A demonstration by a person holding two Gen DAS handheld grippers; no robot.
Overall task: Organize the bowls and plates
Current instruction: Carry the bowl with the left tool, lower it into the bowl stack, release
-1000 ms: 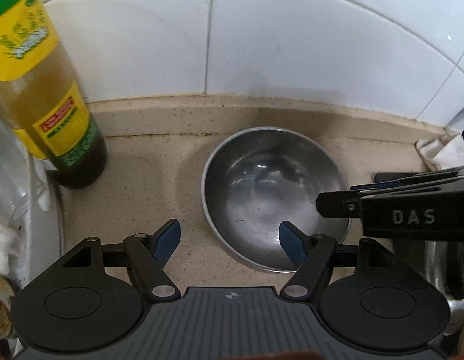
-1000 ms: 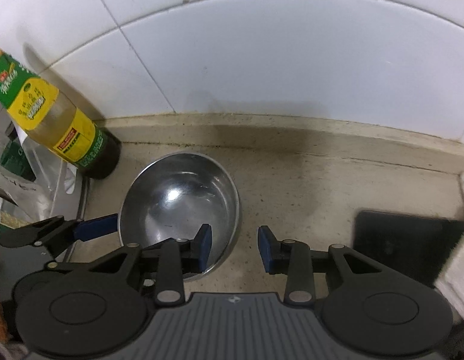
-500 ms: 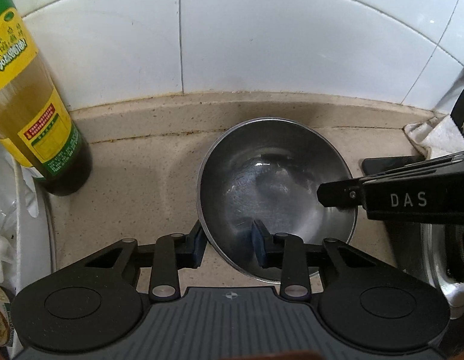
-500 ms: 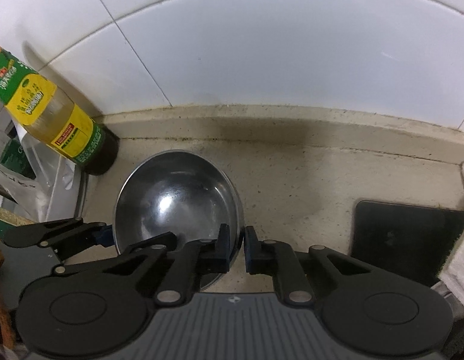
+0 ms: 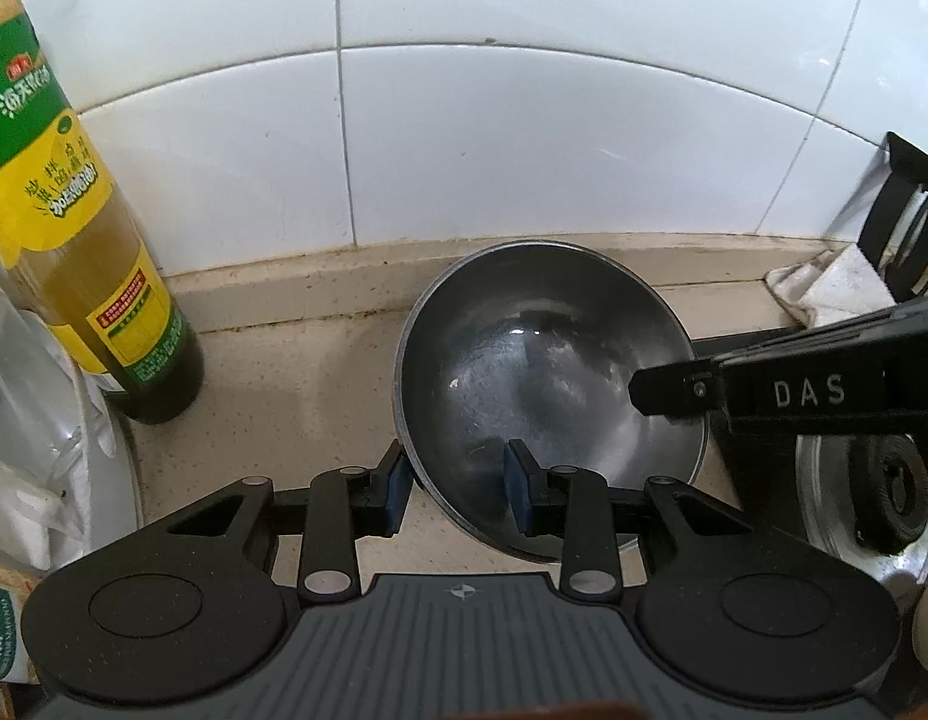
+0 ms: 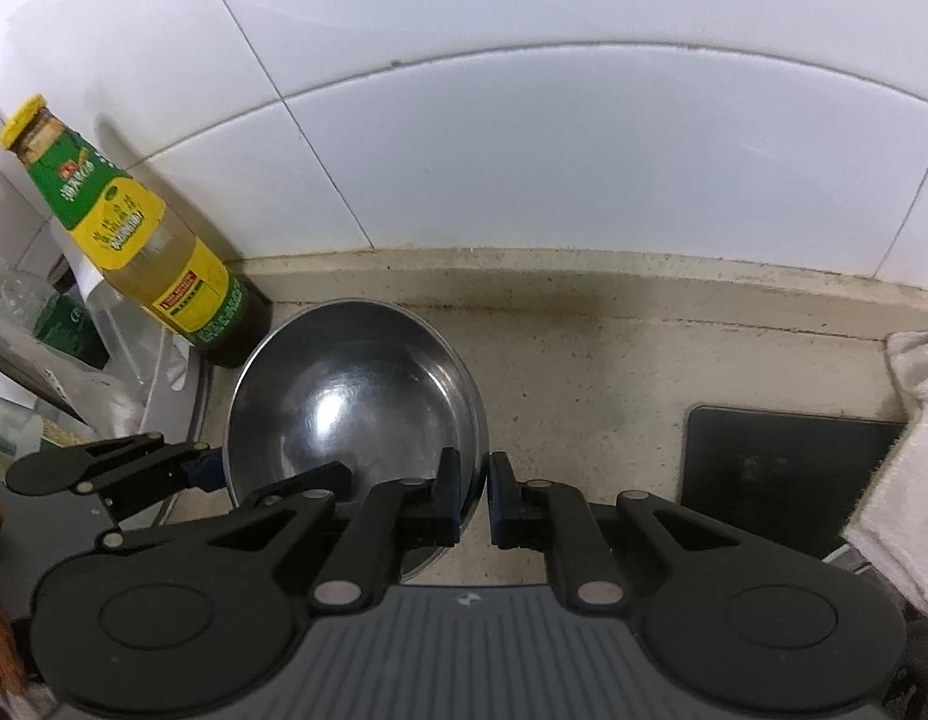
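Stainless steel bowl (image 5: 547, 378): round, shiny, empty, interior faintly smudged; tilted, near rim raised; over the speckled beige countertop (image 5: 296, 396), near the tiled wall.

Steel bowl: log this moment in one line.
left gripper: shut on steel bowl rim | right gripper: shut on opposite rim | bowl tilted

Bowl (image 5: 547, 372): polished metal, smooth, its inner wall mirror-bright with faint cloudy smears. Surface (image 6: 589, 372): speckled beige stone-like finish, matt, grimy along the back edge. Wall tiles (image 5: 523, 144): glazed white ceramic, glossy. Bottle (image 5: 80, 252): clear glass with glossy printed paper labels in green and yellow. Left hand-held gripper (image 5: 458, 483) and right hand-held gripper (image 6: 474, 495): matt black plastic with blue rubbery pads. Cloth (image 6: 919, 420): white, nubbly towelling.
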